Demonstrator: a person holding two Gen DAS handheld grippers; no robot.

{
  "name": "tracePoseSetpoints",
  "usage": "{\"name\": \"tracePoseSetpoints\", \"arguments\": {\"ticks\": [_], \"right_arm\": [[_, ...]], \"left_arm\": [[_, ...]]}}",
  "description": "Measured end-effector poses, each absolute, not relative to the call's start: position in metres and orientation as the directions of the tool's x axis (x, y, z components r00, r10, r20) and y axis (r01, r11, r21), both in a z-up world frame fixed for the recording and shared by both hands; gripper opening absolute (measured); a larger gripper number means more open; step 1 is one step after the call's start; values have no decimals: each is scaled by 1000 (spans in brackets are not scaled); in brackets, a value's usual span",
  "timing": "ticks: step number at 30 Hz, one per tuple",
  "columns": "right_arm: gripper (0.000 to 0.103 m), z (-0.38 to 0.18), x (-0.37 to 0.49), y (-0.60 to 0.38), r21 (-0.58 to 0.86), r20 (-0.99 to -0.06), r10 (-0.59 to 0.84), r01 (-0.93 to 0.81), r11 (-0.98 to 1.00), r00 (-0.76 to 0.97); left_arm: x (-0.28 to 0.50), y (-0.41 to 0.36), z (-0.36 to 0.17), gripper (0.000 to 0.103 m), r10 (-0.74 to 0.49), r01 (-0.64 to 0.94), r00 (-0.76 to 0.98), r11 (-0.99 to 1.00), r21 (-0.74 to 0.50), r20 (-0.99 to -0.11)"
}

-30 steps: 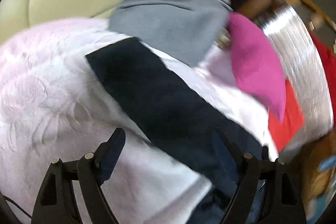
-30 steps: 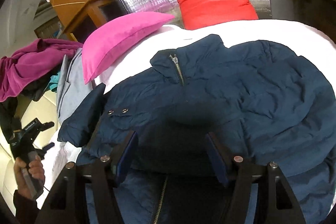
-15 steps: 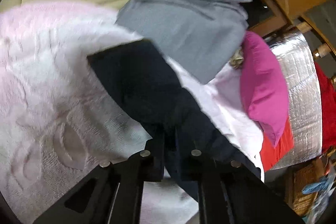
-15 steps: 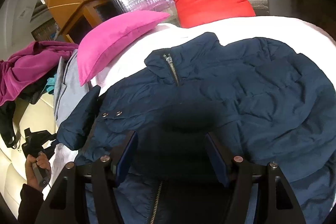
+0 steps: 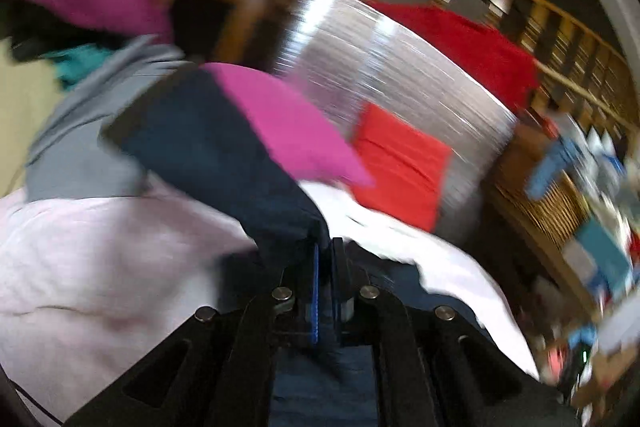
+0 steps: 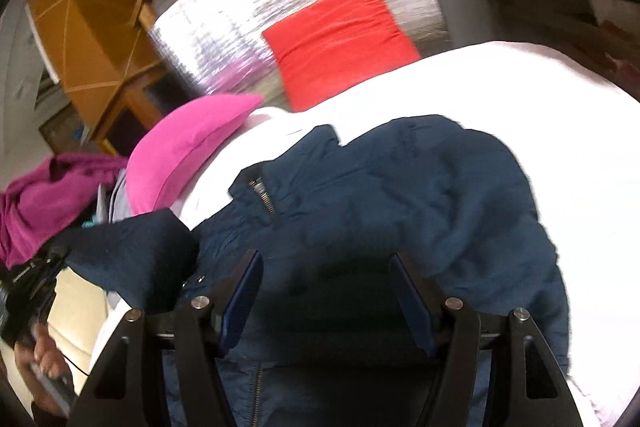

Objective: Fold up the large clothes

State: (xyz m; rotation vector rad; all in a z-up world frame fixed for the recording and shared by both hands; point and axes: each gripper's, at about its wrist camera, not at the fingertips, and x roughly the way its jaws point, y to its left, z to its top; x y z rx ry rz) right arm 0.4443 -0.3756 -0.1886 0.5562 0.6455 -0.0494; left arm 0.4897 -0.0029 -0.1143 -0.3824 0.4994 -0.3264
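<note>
The navy jacket lies spread, front up, on the pale pink blanket of the bed, and the folding looks to be only at its first move: the body is still open and flat, the zip closed up to the collar, and just one sleeve is off the bedding. That sleeve runs up and away from the jaws of the left gripper, which are pressed together on the cloth near the shoulder end, its cuff hanging out to the upper left, over the grey garment. From the right-hand view the jacket's long axis runs from the hem, under the jaws, away to the collar, which points toward the pink pillow and the silver foil headboard. The right gripper hangs over the jacket's lower chest with its jaws moderately wide and nothing between them; the cloth lies below them, and I can't tell whether they touch it. Still to do, I would judge: laying this sleeve across the chest, the other sleeve, then doubling the body. Beyond lies a red cushion against the foil.
</note>
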Motion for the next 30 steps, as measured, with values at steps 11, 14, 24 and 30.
{"name": "tracePoseSetpoints", "arguments": {"ticks": [11, 14, 24, 30], "right_arm": [[70, -193, 423, -425, 535, -589, 111, 283, 796, 800], [72, -193, 423, -431, 563, -583, 139, 274, 779, 801], [82, -221, 441, -442, 707, -558, 296, 256, 660, 775], [80, -249, 466, -442, 731, -582, 335, 295, 616, 741]], "left_arm": [[504, -155, -195, 37, -494, 427, 451, 851, -307, -743], [492, -152, -180, 58, -502, 465, 477, 841, -277, -722], [506, -65, -186, 74, -293, 199, 617, 956, -216, -730], [525, -37, -223, 73, -183, 80, 566, 983, -168, -804]]}}
